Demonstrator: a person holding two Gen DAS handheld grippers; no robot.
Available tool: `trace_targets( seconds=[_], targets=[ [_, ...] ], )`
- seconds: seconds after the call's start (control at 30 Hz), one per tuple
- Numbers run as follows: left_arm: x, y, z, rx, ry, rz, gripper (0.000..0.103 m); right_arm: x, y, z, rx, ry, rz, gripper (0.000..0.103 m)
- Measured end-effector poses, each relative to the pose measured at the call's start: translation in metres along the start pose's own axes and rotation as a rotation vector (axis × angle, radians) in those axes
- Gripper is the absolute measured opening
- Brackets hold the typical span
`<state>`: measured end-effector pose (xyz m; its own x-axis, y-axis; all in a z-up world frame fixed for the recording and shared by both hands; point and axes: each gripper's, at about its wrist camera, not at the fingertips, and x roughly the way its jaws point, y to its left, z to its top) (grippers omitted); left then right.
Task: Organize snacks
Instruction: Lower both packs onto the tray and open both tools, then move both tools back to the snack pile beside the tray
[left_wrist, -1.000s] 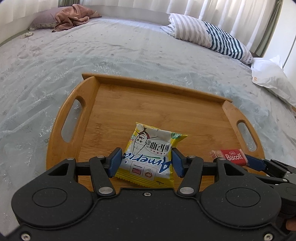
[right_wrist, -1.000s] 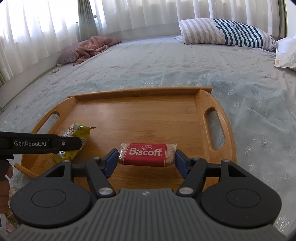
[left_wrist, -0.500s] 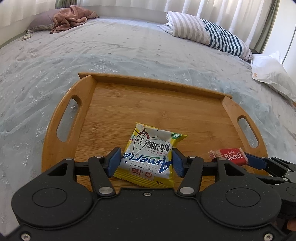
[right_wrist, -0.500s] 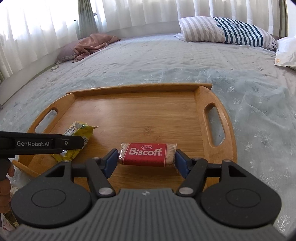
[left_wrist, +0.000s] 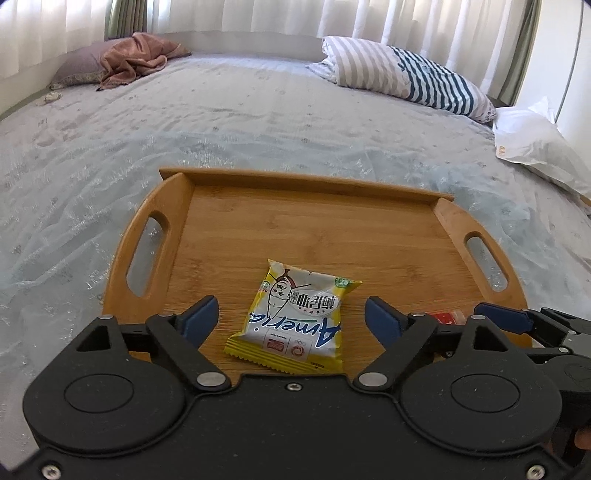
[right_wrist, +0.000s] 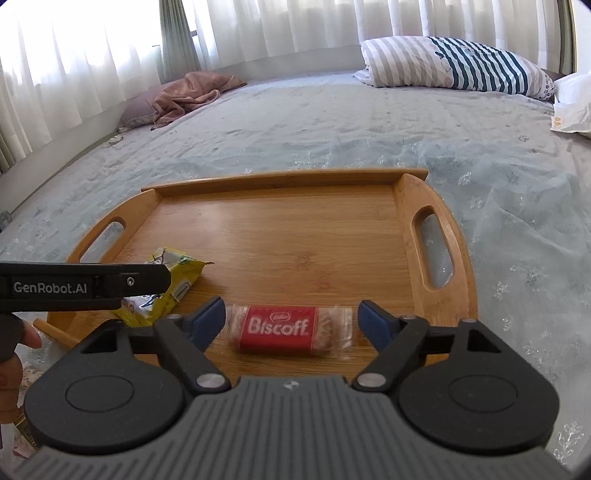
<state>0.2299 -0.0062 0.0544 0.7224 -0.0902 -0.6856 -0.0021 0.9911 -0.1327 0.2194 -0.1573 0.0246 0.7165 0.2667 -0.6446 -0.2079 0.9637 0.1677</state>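
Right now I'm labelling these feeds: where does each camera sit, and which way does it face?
Left wrist: on the left gripper, facing down at the yellow snack packet between its opening jaws.
Right wrist: on the right gripper, facing the Biscoff biscuit; jaws opening; a hand shows.
Shared: wooden tray, both snacks.

The left gripper's body (left_wrist: 291, 321) hides most of the Biscoff packet (left_wrist: 445, 317).

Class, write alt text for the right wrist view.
A red Biscoff biscuit packet lies on a wooden tray between the right gripper's opening blue pads, untouched. The left gripper reaches over a yellow snack packet; the tray sits on a bed.
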Motion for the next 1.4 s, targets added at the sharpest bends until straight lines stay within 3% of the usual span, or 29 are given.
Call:
trace_targets(
  seconds=[0.5, 1.4],
  targets=[
    [-0.054, 0.0, -0.021, 0.056, -0.089, -0.022, 0.096, -0.04, 0.008, -0.012, -0.035, -0.047, 0.016, 0.093],
    [-0.114, 0.013, -0.086, 0.052, -0.156, -0.068, 0.099, -0.099, 0.022, -0.06, -0.085, -0.149, 0.007, 0.103]
  ],
)
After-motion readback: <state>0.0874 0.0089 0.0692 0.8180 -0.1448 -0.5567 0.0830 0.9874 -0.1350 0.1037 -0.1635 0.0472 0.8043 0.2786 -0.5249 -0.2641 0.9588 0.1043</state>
